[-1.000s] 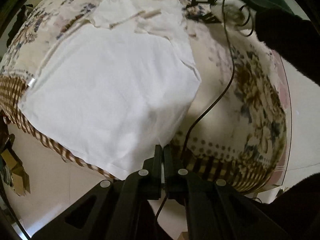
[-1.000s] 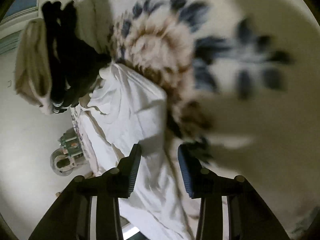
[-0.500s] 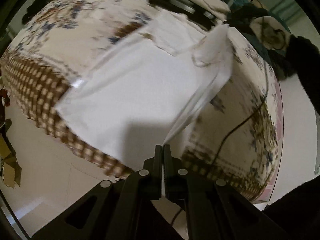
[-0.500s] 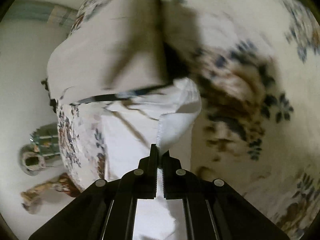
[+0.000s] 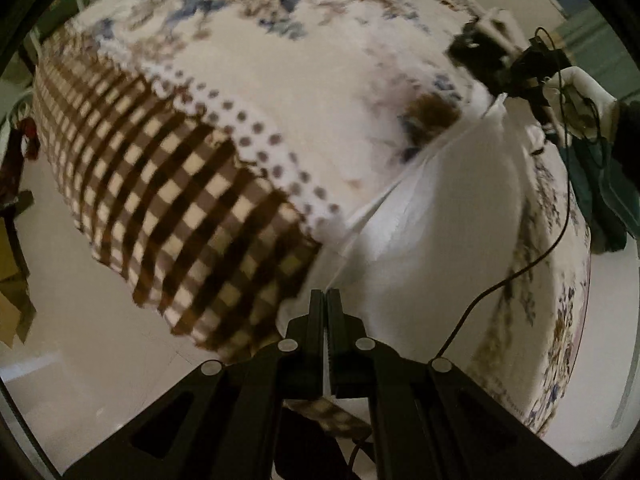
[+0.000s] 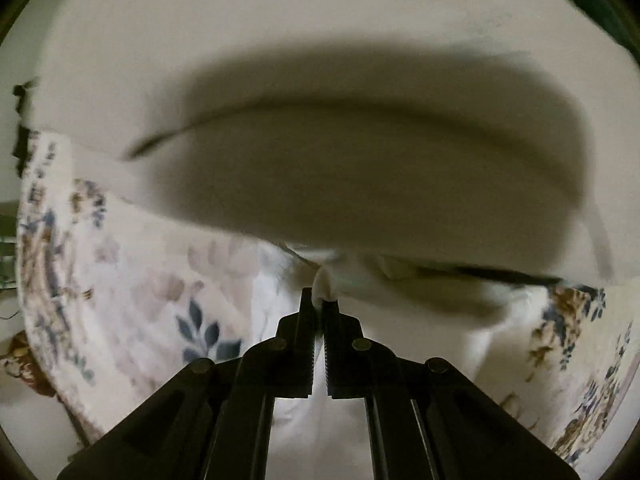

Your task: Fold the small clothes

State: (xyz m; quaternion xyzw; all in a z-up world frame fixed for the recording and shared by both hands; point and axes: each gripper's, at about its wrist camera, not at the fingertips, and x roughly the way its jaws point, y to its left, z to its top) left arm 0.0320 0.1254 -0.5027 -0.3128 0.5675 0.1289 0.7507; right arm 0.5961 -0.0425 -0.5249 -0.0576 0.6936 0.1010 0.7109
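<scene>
A white shirt (image 5: 448, 200) lies on a flowered bed cover, folded over along its length. My left gripper (image 5: 325, 296) is shut on the shirt's near bottom corner at the bed's edge. My right gripper (image 6: 319, 302) is shut on the shirt's far corner (image 6: 324, 280). In the left wrist view the right gripper (image 5: 516, 76) shows at the far end of the shirt, held by a white-gloved hand (image 5: 580, 96). In the right wrist view a large shaded white fold (image 6: 360, 168) fills the picture above the fingers.
The bed cover (image 5: 300, 80) has a brown checked border (image 5: 180, 208) hanging over the near edge. A black cable (image 5: 520, 272) runs across the bed at the right. Dark green cloth (image 5: 608, 196) lies at the far right. Pale floor (image 5: 80, 340) is below.
Both grippers have carried the shirt's edge across, folding it over onto itself. The right gripper closed on the shirt a second ago. The bare bed cover now shows at the left.
</scene>
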